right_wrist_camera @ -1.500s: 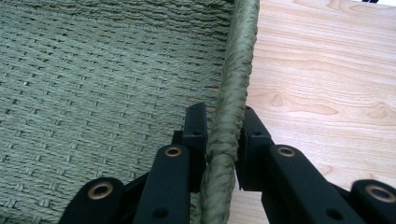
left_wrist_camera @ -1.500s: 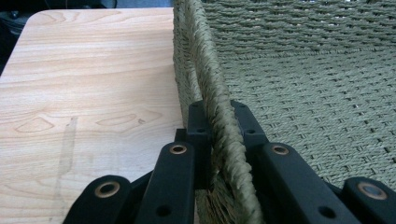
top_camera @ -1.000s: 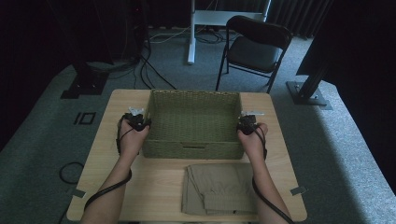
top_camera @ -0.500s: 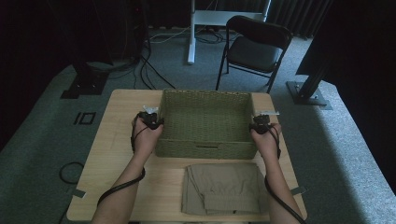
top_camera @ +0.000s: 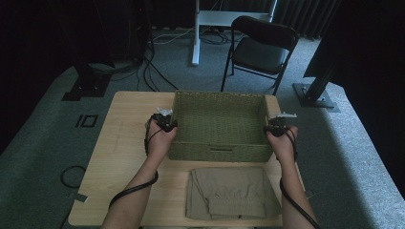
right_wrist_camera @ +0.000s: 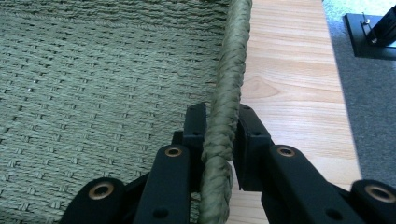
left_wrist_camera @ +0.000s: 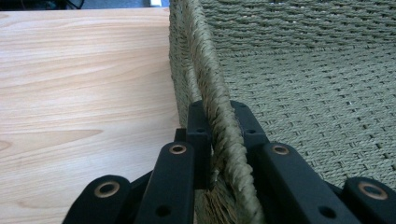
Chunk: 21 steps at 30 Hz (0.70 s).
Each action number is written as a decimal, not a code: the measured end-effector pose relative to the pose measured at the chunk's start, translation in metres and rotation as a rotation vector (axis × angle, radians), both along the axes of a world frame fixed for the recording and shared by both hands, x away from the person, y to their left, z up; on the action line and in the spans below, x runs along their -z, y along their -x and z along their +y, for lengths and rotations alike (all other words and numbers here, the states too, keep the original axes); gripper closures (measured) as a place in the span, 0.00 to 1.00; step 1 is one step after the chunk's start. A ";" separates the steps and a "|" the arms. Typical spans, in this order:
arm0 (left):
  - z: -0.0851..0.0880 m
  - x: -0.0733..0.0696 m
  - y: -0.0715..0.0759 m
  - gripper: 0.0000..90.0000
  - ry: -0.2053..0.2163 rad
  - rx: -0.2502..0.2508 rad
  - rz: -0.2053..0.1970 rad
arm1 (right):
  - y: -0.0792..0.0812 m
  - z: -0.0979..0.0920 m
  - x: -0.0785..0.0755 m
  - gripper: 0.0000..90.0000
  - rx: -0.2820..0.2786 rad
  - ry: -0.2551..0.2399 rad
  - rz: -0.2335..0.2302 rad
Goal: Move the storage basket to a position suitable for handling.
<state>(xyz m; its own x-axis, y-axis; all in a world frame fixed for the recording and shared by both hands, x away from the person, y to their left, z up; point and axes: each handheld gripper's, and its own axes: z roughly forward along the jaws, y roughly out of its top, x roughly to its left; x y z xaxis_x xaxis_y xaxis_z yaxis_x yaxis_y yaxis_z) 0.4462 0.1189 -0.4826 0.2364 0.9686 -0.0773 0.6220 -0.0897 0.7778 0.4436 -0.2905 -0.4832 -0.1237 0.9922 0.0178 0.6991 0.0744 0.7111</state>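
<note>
Basket (top_camera: 217, 125) rims clamped by both grippers' fingers (left_wrist_camera: 198, 140), folded cloth (top_camera: 231, 193) close.

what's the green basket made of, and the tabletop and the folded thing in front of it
The rectangular olive-green basket looks woven from twisted fibre cord, perhaps paper rope or seagrass: matte plaited strands and a corded rim. The pale table looks like wood or a wood-look laminate, with smooth grain lines and a soft sheen. The folded khaki cloth seems to be a matte woven fabric with soft creases.
</note>
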 end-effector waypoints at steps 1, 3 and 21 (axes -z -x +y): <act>-0.002 0.000 0.000 0.91 0.001 0.002 -0.001 | 0.000 -0.002 0.000 0.86 0.002 -0.001 0.000; -0.006 0.000 -0.001 0.91 0.001 0.006 -0.003 | 0.000 -0.007 0.000 0.86 0.004 0.000 0.000; -0.039 0.001 -0.003 0.89 0.005 0.037 -0.002 | 0.005 -0.042 0.000 0.85 0.029 -0.023 0.007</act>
<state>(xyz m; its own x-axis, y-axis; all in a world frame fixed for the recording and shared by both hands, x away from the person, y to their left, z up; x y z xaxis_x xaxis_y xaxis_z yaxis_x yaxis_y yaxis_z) 0.4495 0.0803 -0.4832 0.2718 0.9589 -0.0812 0.6170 -0.1088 0.7794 0.4387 -0.3325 -0.4831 -0.0951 0.9946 0.0419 0.7054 0.0377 0.7078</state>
